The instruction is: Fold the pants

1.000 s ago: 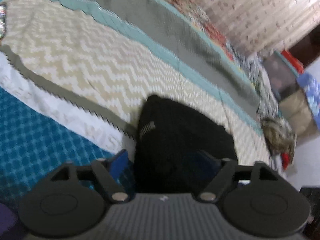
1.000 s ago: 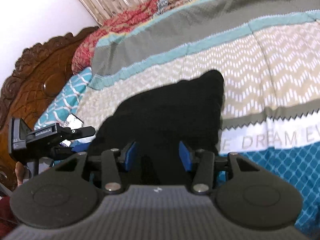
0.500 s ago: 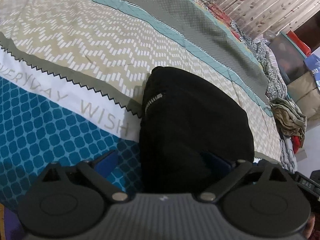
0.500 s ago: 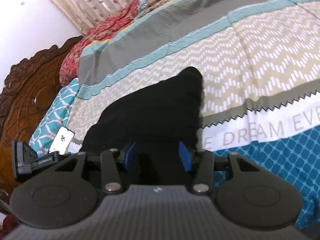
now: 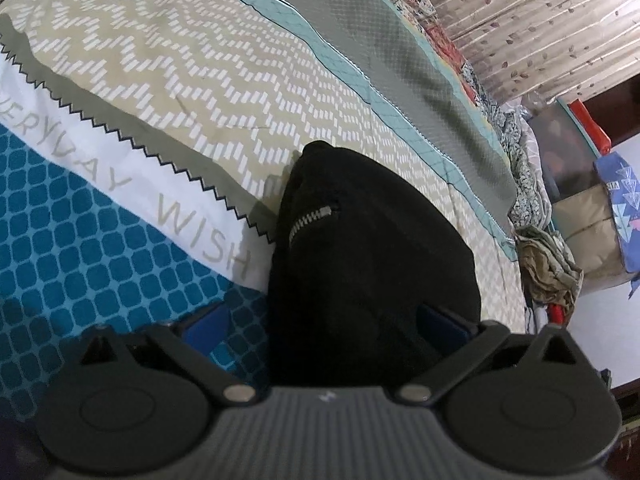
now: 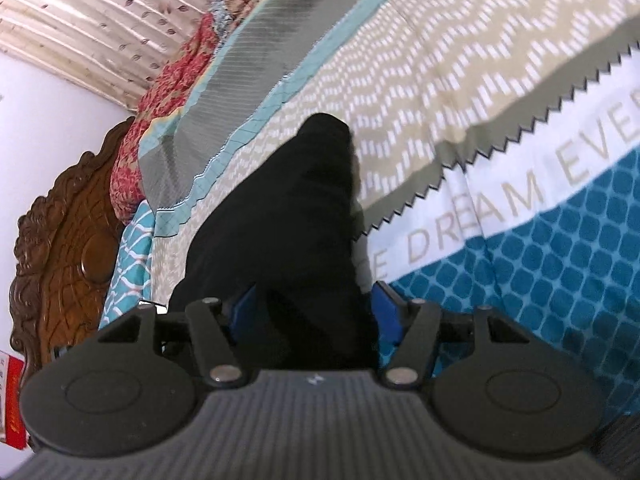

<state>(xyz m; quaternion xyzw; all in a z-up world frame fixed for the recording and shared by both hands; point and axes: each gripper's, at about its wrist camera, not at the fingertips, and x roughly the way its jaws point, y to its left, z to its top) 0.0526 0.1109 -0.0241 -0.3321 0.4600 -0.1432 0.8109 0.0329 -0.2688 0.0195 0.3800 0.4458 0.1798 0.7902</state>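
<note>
Since the earlier frames both of our grippers have been spreading their jaws, and the right wrist view has tilted over so the bedspread now slants steeply across it. We see the left gripper (image 5: 324, 326) released, its blue pads (image 5: 206, 322) standing wide on either side of the pants (image 5: 372, 264), with teal cloth showing between the left pad and the black fabric. Our right gripper (image 6: 316, 314) has also let go; its pads sit just beside the fabric, not pressing it. Only the left view shows a short silver zipper (image 5: 310, 220) on the pants, plus a crumpled olive garment (image 5: 548, 268) and a blue bag (image 5: 618, 196) beyond the far edge of the bed. Only the right view shows the carved brown wooden headboard (image 6: 60, 240), a red floral pillow (image 6: 160, 108) and a white wall (image 6: 40, 100). Both views share the pleated leaf-print curtain (image 5: 540, 20). The pants lie on the bedspread (image 5: 180, 80) as a compact, thick black bundle with rounded corners, matte and soft-looking, straddling the beige zigzag band and the white lettered stripe and reaching the teal checked band at the near end. The bedspread itself is smooth printed cotton in bands: grey mesh print, pale teal, beige chevrons, a saw-toothed olive strip, white with grey letters, and teal rounded squares.
</note>
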